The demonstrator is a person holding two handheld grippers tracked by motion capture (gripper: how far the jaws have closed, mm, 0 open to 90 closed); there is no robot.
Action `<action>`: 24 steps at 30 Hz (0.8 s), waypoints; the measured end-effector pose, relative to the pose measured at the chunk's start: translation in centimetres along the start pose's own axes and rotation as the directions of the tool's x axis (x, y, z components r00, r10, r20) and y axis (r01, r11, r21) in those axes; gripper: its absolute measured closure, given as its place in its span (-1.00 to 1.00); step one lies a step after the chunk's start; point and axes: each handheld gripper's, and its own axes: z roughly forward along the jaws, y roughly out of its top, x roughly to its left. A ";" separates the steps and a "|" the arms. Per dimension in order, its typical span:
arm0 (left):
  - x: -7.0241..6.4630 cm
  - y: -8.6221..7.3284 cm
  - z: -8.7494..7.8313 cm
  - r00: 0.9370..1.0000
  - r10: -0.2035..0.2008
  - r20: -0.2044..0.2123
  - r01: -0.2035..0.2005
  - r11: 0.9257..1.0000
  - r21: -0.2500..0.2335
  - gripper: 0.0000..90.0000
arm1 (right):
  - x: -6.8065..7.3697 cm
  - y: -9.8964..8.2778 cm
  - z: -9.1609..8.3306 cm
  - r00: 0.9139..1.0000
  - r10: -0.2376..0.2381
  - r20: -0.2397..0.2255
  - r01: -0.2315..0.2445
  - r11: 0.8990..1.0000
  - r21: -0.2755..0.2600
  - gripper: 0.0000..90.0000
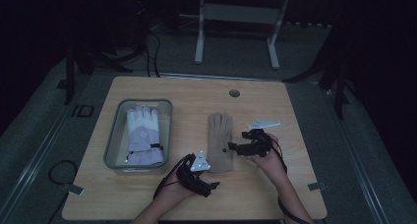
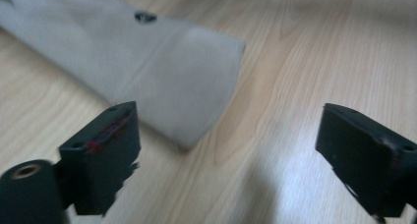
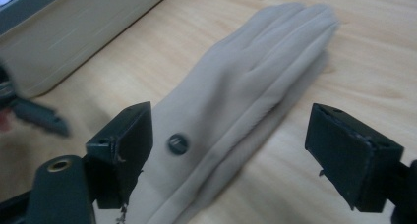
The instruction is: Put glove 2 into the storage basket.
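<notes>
A beige glove (image 1: 220, 141) lies flat on the wooden worktop (image 1: 275, 189), just beside a clear bin (image 1: 112, 150) that holds a lilac glove (image 1: 142, 135). The left gripper (image 2: 228, 150) hovers at the beige glove's cuff corner, jaws wide, with only that corner between them and nothing pressed. The right gripper (image 3: 228, 155) hangs over the glove's cuff and its dark button (image 3: 177, 143), jaws spread wide across the glove's width without touching it.

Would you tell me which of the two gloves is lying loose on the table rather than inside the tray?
The beige glove, flat on the bare wood between both grippers. The white and lilac glove lies inside the clear tray at the left.
</notes>
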 end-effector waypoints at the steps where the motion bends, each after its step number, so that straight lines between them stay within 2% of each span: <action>1: 0.0 0.0 0.0 1.000 0.000 0.000 0.000 1.000 0.000 -0.77 | 0.0 0.0 0.0 1.000 0.000 0.000 0.000 1.000 0.000 -0.53; 2: 0.0 0.4 0.2 1.000 0.019 0.000 -0.019 1.000 0.000 -0.77 | -0.6 0.4 0.1 1.000 0.006 0.007 -0.006 1.000 -0.005 -0.50; 4: 0.0 0.6 0.4 1.000 0.029 -0.003 -0.029 1.000 0.003 -0.76 | -0.9 0.7 0.1 1.000 0.011 0.015 -0.011 1.000 -0.011 -0.47; 6: 0.0 1.3 0.8 0.997 0.073 0.008 -0.073 0.997 0.017 -0.69 | -1.5 1.5 0.3 0.999 0.032 0.024 -0.031 0.999 -0.025 -0.43; 7: 0.0 1.3 0.8 0.997 0.073 0.008 -0.073 0.997 0.017 -0.69 | -1.5 1.5 0.3 0.999 0.032 0.024 -0.031 0.999 -0.025 -0.43; 8: 0.0 1.7 1.2 0.994 0.105 0.013 -0.105 0.994 0.033 -0.68 | -1.9 2.0 0.5 0.999 0.031 0.027 -0.030 0.999 -0.032 -0.43; 9: 0.0 1.7 1.2 0.994 0.105 0.013 -0.105 0.994 0.033 -0.68 | -1.9 2.0 0.5 0.999 0.031 0.027 -0.030 0.999 -0.032 -0.43; 10: 0.1 2.0 1.6 0.989 0.147 0.000 -0.146 0.988 0.057 -0.68 | -2.2 2.5 0.9 0.999 0.040 0.032 -0.039 0.999 -0.030 -0.43; 11: 0.1 2.0 1.6 0.989 0.147 0.000 -0.146 0.988 0.057 -0.68 | -2.2 2.5 0.9 0.999 0.040 0.032 -0.039 0.999 -0.030 -0.43; 12: 0.2 2.2 2.1 0.985 0.172 0.006 -0.172 0.983 0.065 -0.68 | -2.6 2.9 1.4 0.998 0.047 0.039 -0.046 0.998 -0.033 -0.42; 13: 0.2 2.2 2.1 0.985 0.172 0.006 -0.172 0.983 0.065 -0.67 | -2.6 2.9 1.4 0.998 0.047 0.039 -0.046 0.998 -0.033 -0.42; 15: 0.2 2.3 2.4 0.981 0.193 0.010 -0.193 0.978 0.074 -0.67 | -2.9 3.2 2.0 0.998 0.062 0.032 -0.061 0.997 -0.039 -0.42; 16: 0.2 2.4 2.9 0.975 0.220 0.017 -0.221 0.971 0.089 -0.67 | -3.2 3.3 2.6 0.997 0.072 0.039 -0.071 0.997 -0.038 -0.41; 20: 0.4 2.5 3.3 0.973 0.226 0.035 -0.229 0.969 0.099 -0.63 | -3.6 3.4 3.6 0.995 0.090 0.041 -0.089 0.996 -0.026 -0.40; 22: 0.7 2.4 3.7 0.973 0.225 0.051 -0.230 0.967 0.106 -0.53 | -3.9 3.3 4.7 0.992 0.121 0.033 -0.120 0.993 -0.009 -0.40; 24: 0.8 2.4 3.9 0.972 0.229 0.057 -0.234 0.966 0.113 -0.51 | -4.0 3.2 5.0 0.991 0.128 0.026 -0.128 0.992 -0.001 -0.40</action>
